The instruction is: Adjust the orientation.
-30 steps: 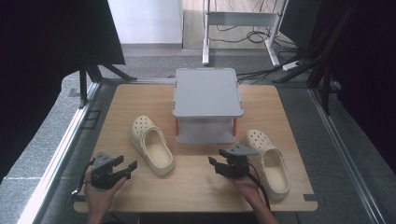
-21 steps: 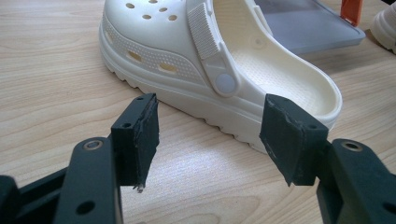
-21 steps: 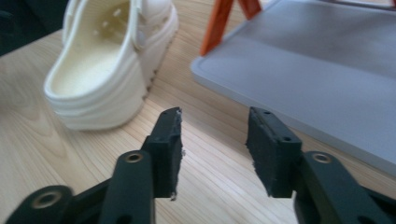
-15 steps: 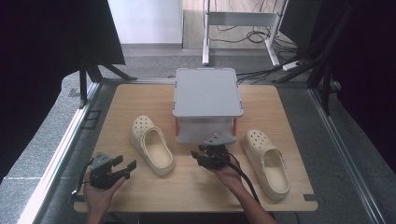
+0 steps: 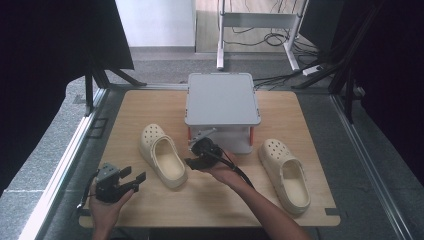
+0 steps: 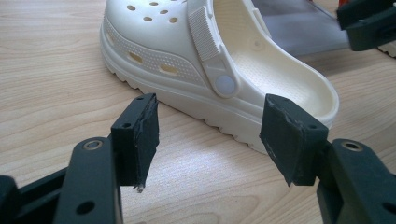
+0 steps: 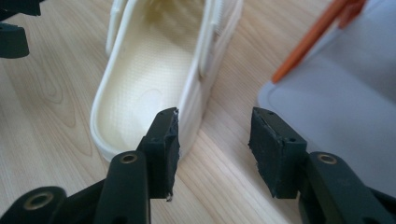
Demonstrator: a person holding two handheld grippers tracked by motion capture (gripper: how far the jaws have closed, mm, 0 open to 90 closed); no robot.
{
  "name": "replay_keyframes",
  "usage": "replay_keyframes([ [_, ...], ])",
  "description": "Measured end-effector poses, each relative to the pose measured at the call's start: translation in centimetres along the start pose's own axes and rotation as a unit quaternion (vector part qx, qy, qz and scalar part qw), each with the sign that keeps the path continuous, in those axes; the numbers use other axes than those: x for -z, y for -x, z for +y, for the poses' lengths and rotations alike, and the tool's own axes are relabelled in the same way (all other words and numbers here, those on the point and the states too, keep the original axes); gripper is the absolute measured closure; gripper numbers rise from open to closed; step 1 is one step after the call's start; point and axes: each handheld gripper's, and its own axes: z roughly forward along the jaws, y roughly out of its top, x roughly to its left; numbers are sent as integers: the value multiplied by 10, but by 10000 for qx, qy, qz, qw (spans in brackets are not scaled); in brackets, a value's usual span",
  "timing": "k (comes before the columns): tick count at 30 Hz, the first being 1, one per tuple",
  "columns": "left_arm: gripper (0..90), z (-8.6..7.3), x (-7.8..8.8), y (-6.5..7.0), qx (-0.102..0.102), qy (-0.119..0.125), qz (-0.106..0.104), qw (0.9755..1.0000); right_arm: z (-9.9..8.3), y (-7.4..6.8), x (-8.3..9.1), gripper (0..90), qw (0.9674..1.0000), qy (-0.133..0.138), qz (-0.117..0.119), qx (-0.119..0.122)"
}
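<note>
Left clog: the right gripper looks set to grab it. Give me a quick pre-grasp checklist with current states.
1. Right gripper open: ok, jaws apart with nothing between them.
2. Lined up on the left clog: not ok, in the right gripper view one jaw overlaps the clog's side wall and the other sits over bare table.
3. Clog upright, opening up: ok.
4. Left gripper clear of the clog: ok, open and short of it.
5. Clearance from the grey shelf: cannot tell, its lower tray looks close.
</note>
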Motion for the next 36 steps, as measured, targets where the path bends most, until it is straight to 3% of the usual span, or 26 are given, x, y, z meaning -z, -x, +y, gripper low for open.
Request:
replay_keyframes([
  [5, 379, 0, 0, 0, -4, -3, -5, 10000, 23, -7, -16, 510, 9996, -248, 33, 127],
  [10, 379, 0, 1, 0, 1, -2, 10, 10000, 31, -9, -26, 499, 9991, -384, 66, 165],
  [23, 379, 0, 0, -1, 6, -16, 8, 10000, 55, -12, -52, 509, 9976, -606, -194, 259],
  [36, 380, -1, 1, -3, 20, 8, 4, 10000, 67, -14, -72, 510, 9967, -691, -324, 266],
])
